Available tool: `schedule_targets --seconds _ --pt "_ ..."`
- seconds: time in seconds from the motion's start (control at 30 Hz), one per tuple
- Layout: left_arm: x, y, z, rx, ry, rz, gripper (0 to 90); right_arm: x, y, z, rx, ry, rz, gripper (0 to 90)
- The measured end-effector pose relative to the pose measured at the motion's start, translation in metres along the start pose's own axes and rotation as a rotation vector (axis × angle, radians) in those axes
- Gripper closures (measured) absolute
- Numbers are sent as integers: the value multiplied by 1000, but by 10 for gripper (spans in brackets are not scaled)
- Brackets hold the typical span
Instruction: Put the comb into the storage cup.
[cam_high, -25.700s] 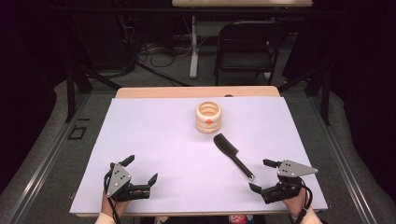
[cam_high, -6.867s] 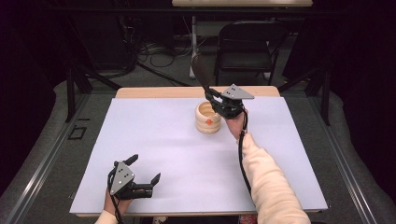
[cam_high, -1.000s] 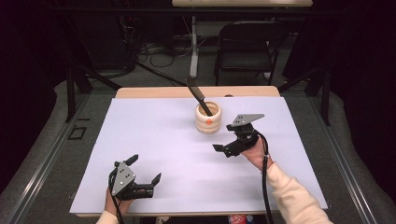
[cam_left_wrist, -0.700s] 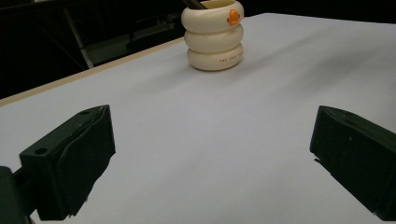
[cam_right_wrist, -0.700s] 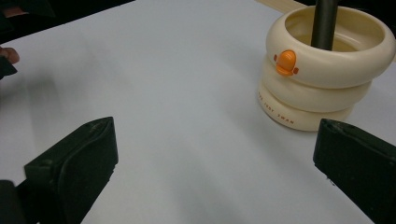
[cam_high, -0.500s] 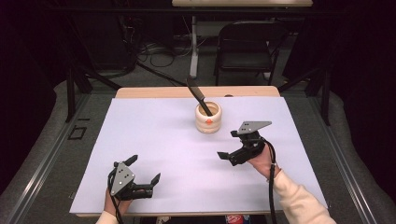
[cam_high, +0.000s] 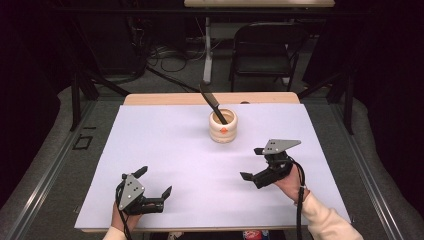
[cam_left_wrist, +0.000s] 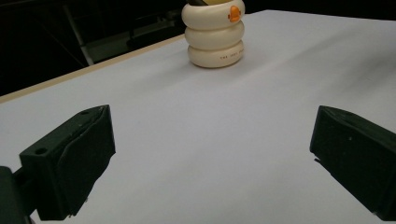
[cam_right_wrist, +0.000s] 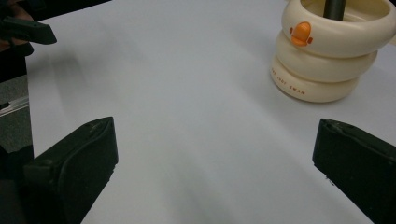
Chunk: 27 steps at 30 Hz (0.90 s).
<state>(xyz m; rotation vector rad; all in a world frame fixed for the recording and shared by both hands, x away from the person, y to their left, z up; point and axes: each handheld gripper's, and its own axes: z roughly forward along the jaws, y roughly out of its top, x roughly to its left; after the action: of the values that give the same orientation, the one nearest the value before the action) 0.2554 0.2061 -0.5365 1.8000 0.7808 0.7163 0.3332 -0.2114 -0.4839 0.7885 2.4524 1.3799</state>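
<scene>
Inside the cream holder (cam_high: 223, 127) (ringed), the black spatula (cam_high: 212, 101) leans up-left.

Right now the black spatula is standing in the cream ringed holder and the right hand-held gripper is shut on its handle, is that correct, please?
Not quite. The black spatula does stand in the cream ringed holder, but the right hand-held gripper is open, holds nothing and is apart from it, nearer the person. The high view shows this, and the right gripper view shows its jaws spread wide over the white sheet.

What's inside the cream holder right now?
A black spatula stands in the holder, leaning toward the table's far left, blade up. Its lower end is hidden by the holder's wall, so the bottom cannot be seen.
</scene>
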Motion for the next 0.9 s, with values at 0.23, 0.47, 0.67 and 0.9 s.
schedule_targets --seconds 0.23,0.47,0.67,0.9 --pt "0 0 0 4 -3 -1 2 4 -10 -9 -10 -24 -3 0" --pt "0 0 0 1 -4 2 2 8 -19 -15 -14 -40 -8 0" --pt "0 0 0 4 -3 1 2 11 -25 -20 -19 -49 -15 0" --pt "-1 0 0 0 1 3 2 16 -33 -25 -12 -67 -41 0"
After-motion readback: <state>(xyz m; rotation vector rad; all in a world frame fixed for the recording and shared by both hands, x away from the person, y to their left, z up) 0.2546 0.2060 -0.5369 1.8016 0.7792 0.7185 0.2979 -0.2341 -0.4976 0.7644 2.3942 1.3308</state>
